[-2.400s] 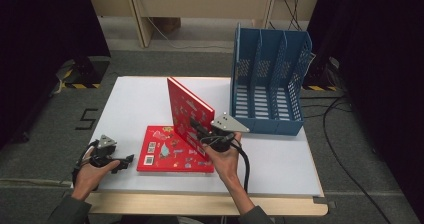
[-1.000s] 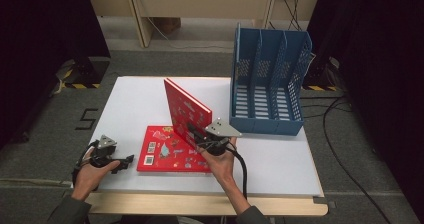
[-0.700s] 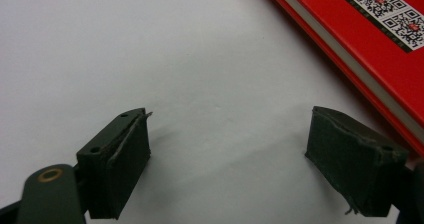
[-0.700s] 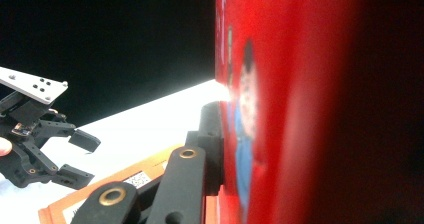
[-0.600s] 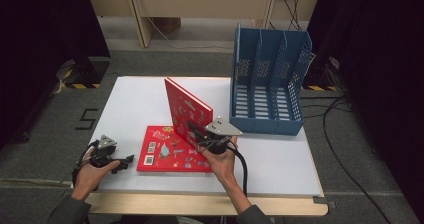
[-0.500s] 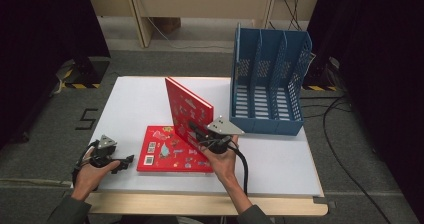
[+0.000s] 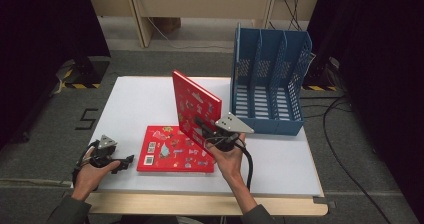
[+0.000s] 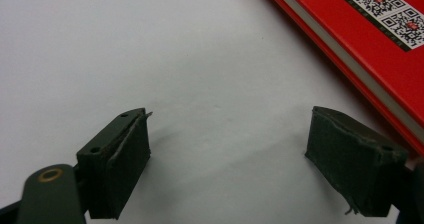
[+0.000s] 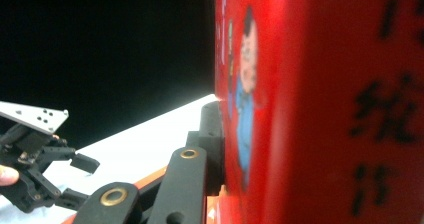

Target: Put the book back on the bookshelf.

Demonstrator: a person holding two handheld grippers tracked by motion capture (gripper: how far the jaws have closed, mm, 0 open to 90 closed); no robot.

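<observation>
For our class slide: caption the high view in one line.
Right gripper holds one red book upright over another; left gripper rests open.

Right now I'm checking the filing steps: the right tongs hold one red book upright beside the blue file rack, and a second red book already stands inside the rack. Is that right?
Not quite. The second red book lies flat on the table, not inside the blue file rack, as the high view shows. The right tongs do hold the other red book upright beside the rack.

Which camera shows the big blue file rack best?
The high view. There the blue file rack stands whole on the table's far right part, just behind the upright red book held by the right gripper. The left gripper view looks at bare table, and the right gripper view has the book's cover close up.
</observation>
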